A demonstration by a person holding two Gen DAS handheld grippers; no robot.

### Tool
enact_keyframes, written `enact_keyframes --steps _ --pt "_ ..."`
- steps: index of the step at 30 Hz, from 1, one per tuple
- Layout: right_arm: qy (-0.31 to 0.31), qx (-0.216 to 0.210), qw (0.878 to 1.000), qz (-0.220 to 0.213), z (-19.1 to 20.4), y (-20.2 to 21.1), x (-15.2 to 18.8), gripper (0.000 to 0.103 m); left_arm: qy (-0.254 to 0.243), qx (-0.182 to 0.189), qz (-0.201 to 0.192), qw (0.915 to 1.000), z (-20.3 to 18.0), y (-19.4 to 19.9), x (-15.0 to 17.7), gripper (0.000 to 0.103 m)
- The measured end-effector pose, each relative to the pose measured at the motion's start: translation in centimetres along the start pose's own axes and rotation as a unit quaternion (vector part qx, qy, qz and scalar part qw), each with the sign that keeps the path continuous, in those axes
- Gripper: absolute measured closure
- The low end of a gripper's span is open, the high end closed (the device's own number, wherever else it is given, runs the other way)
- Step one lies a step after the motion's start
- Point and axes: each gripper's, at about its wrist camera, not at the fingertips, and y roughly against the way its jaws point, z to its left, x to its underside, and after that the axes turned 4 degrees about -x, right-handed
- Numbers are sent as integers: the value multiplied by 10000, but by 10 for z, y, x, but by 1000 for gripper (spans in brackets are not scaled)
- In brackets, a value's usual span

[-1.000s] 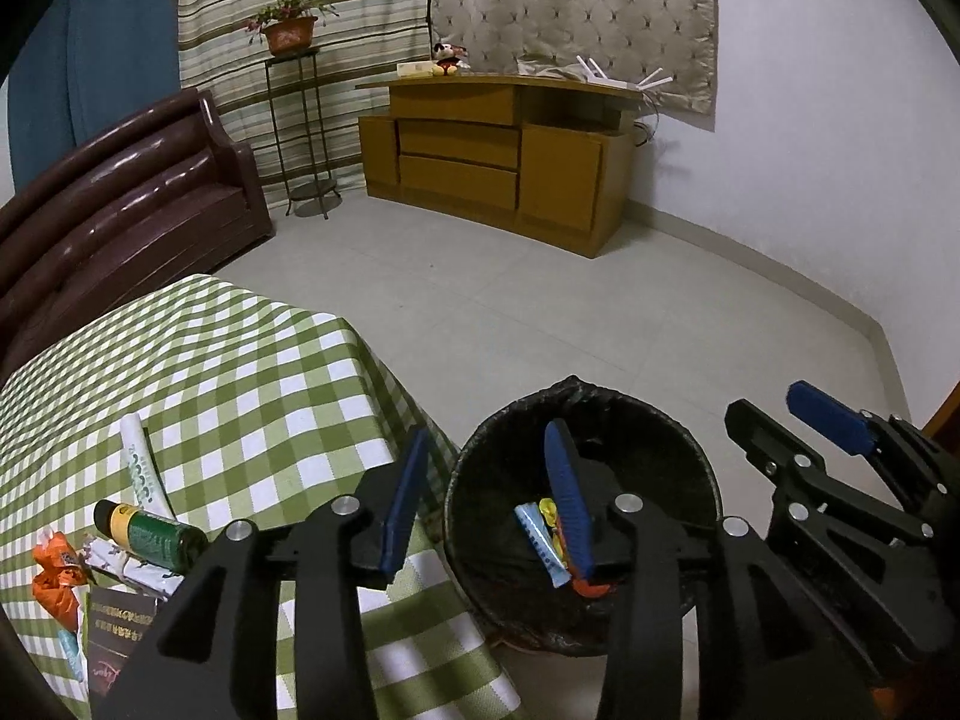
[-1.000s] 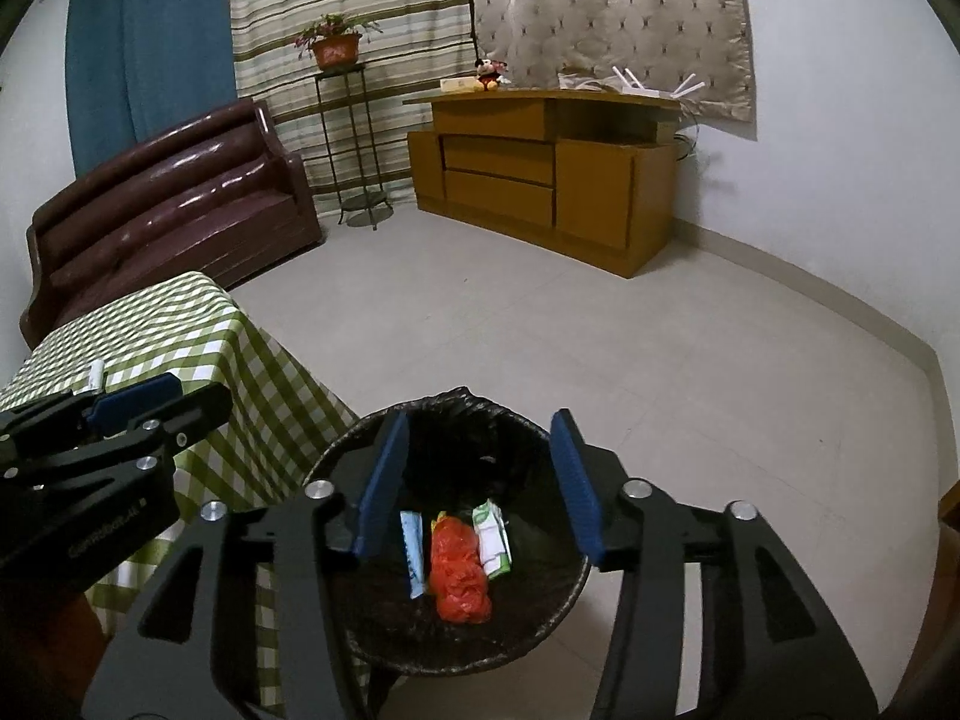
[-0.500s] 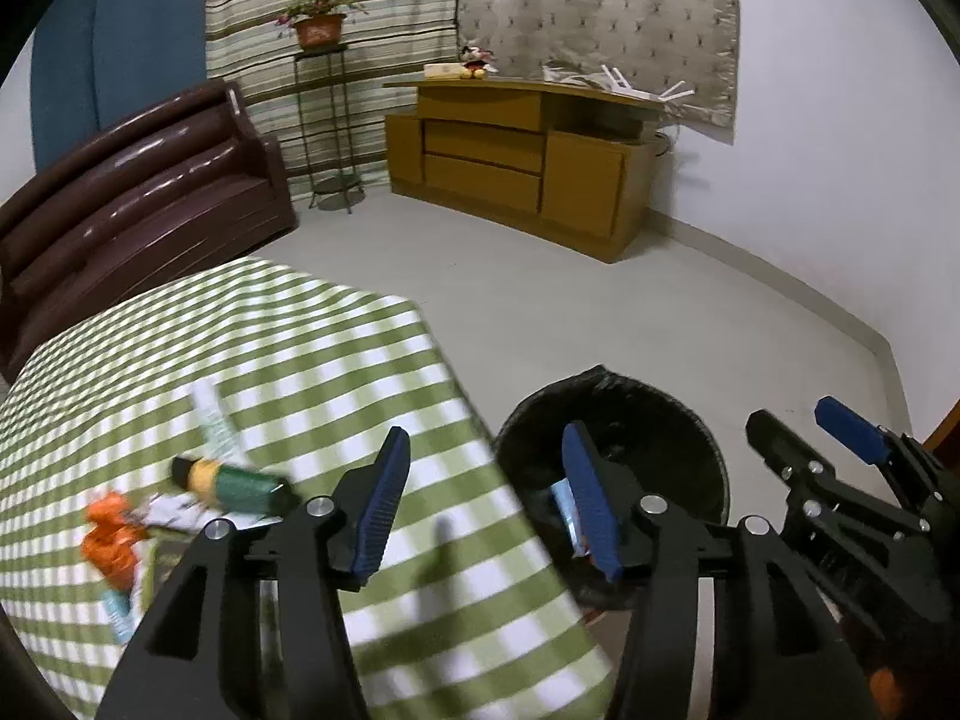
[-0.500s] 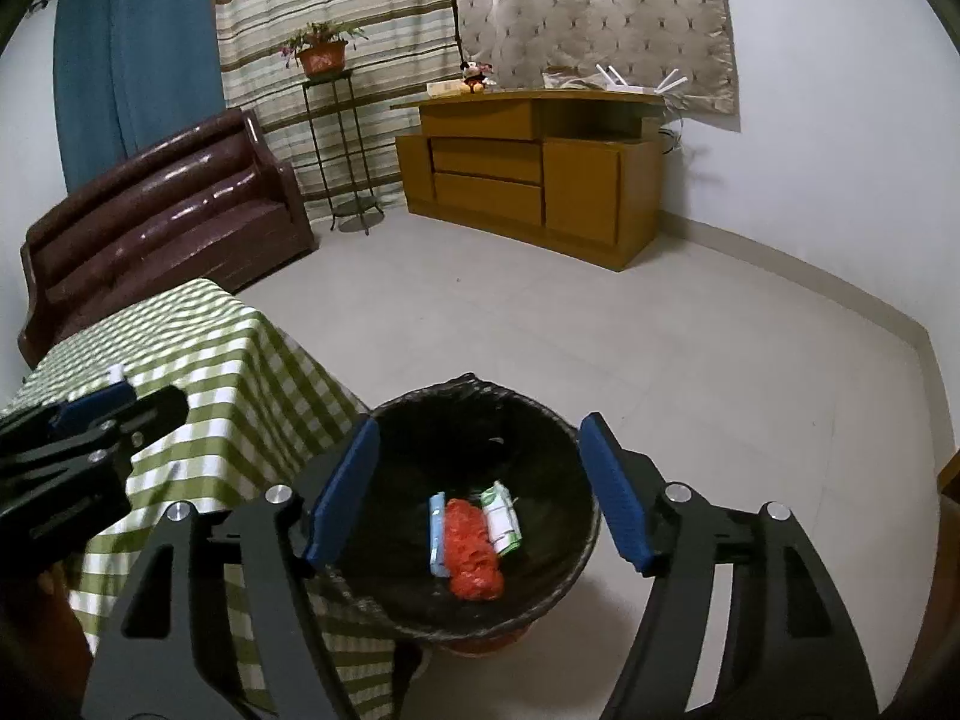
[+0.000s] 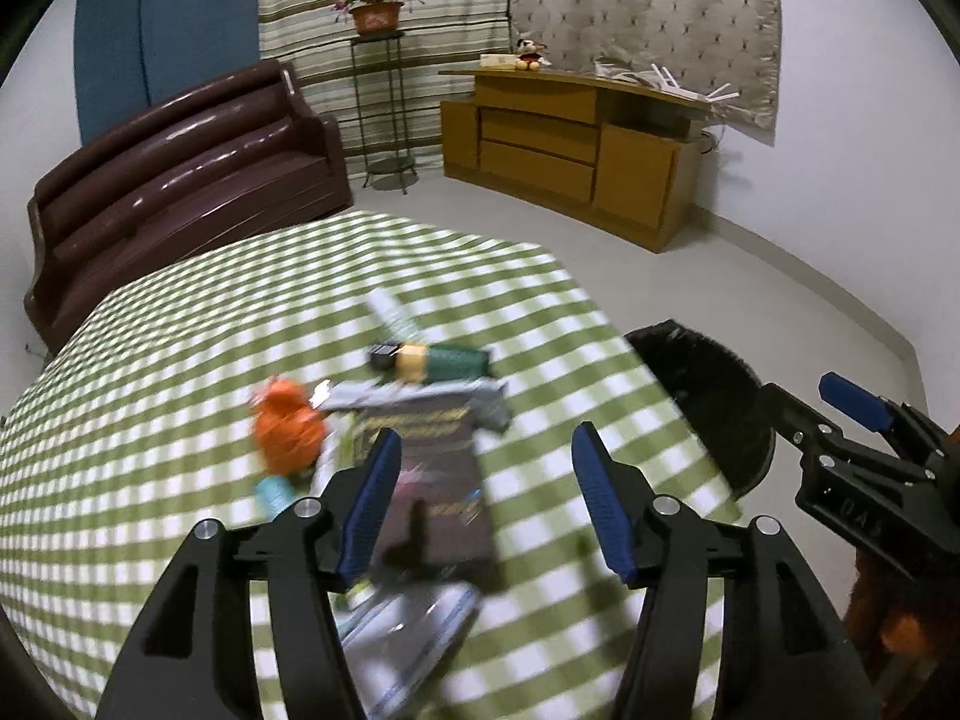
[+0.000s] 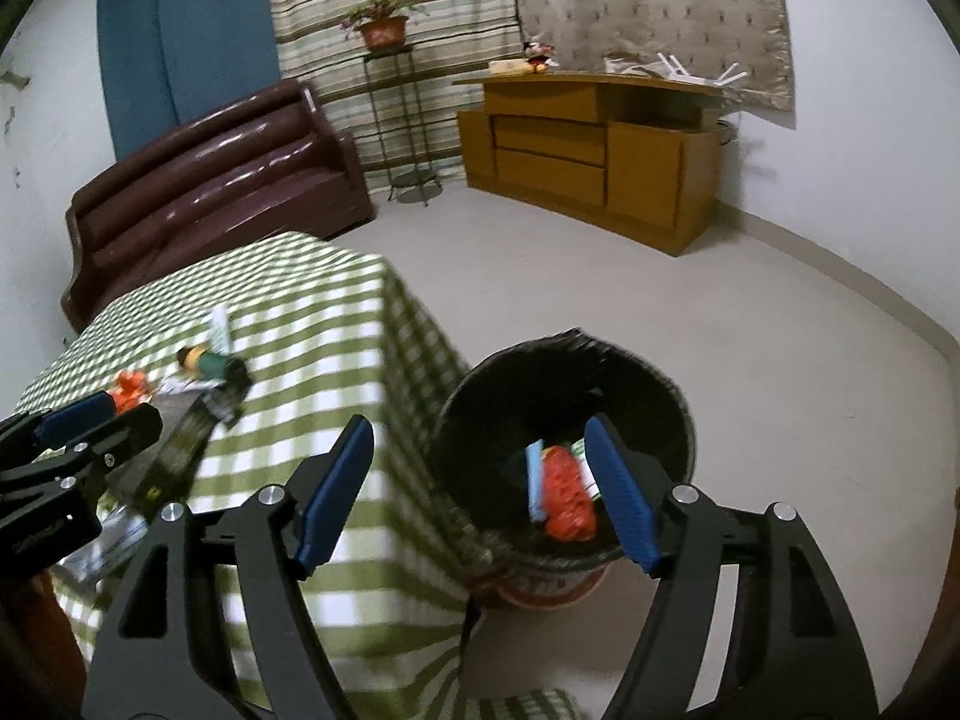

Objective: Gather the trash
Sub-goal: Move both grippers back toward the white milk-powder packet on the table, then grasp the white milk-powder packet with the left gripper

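Note:
Trash lies on the green checked table (image 5: pixel 150 420): an orange crumpled wrapper (image 5: pixel 285 426), a dark flat packet (image 5: pixel 438 480), a green bottle (image 5: pixel 444 361) and a white tube (image 5: pixel 390 312). My left gripper (image 5: pixel 486 498) is open and empty, hovering over the dark packet. A black-lined trash bin (image 6: pixel 558 384) stands on the floor at the table's right; it holds a red wrapper (image 6: pixel 567 492) and a blue packet (image 6: pixel 533 480). My right gripper (image 6: pixel 480 492) is open and empty above the bin's near rim. The bin also shows in the left wrist view (image 5: pixel 708 396).
A brown sofa (image 5: pixel 180 180) stands behind the table. A wooden cabinet (image 5: pixel 570 144) and a plant stand (image 5: pixel 378 90) are along the far wall. Pale tiled floor (image 6: pixel 750 324) lies beyond the bin.
My left gripper swung left from over the bin to above the trash pile on the table. My right gripper drew back from the bin and opened wider.

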Motion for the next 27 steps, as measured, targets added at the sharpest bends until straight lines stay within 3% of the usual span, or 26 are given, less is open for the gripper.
enact_keyframes --steps 11,27 --pt "178 -97 9994 271 35 20 28 32 131 -67 191 9997 38 22 44 41" --pt "368 -101 9983 436 51 30 49 32 -82 27 412 9991 46 16 71 41"
